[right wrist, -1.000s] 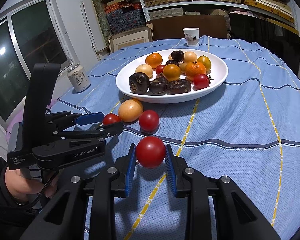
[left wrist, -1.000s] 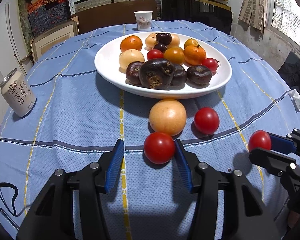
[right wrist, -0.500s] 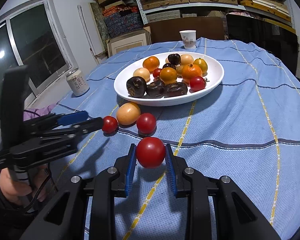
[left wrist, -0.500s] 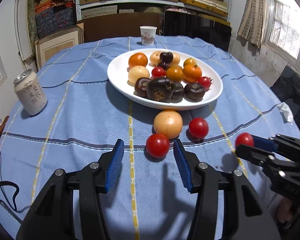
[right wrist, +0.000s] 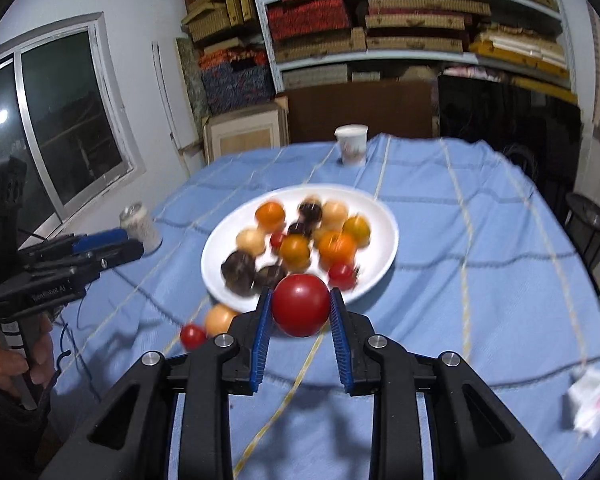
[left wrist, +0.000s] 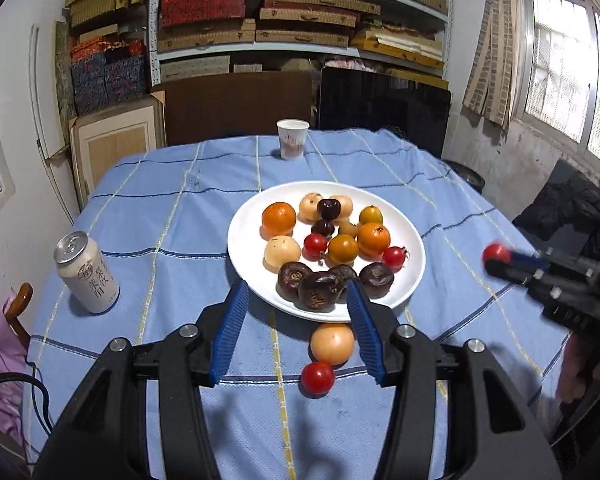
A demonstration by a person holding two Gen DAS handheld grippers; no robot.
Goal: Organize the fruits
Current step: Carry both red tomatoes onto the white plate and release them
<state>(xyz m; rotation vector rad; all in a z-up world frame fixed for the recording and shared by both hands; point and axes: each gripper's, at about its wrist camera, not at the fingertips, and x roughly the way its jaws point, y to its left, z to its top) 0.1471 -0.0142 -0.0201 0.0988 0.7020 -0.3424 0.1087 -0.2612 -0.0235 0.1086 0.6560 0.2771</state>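
While the left gripper (left wrist: pixel 298 322) hangs open with nothing in it above the blue cloth (left wrist: pixel 172 216), the white plate (left wrist: pixel 244 248) of fruit sits ahead, and the right gripper (right wrist: pixel 299 322) squeezes a red tomato (right wrist: pixel 300 305).

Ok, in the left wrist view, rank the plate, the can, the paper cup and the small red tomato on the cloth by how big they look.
1. Plate
2. Can
3. Paper cup, though it stands farthest away
4. Tomato

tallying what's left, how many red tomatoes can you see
4 red tomatoes: two on the plate, one on the cloth, one in the right tool. Another may hide behind the left tool's fingers.
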